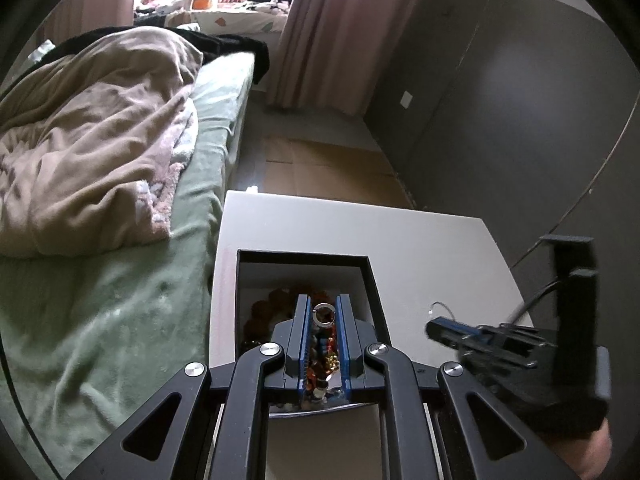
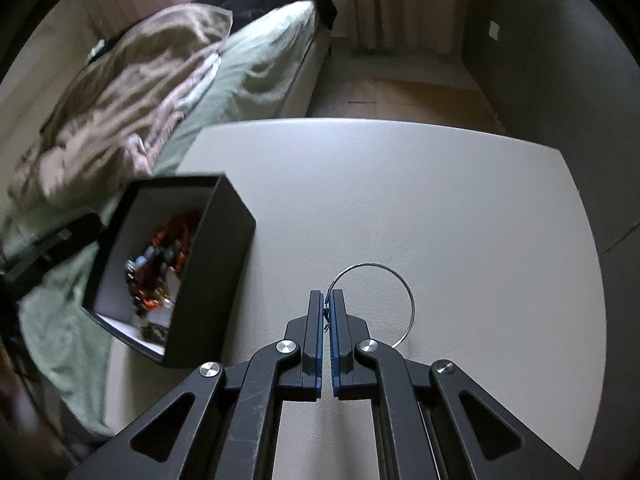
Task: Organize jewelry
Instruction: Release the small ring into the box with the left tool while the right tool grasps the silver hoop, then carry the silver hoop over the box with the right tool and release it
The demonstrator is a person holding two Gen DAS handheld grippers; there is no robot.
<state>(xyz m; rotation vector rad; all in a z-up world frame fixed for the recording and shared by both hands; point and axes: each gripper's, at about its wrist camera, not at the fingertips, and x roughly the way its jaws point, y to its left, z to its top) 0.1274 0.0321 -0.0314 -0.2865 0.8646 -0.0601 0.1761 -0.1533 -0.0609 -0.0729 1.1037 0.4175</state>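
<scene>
Black open-top box (image 2: 208, 264), white-lined, stands near the left edge of the white table (image 2: 440, 200); it holds a jumble of orange, red and gold beaded jewelry (image 2: 160, 264). Thin silver wire hoop (image 2: 408, 300) toward the table's near edge. Silver ring (image 1: 324, 314) above the box.

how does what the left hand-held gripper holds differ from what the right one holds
The left hand-held gripper holds a small, thick silver ring over the black box. The right hand-held gripper pinches a large, thin wire hoop over the white table. Both are silvery metal.
</scene>
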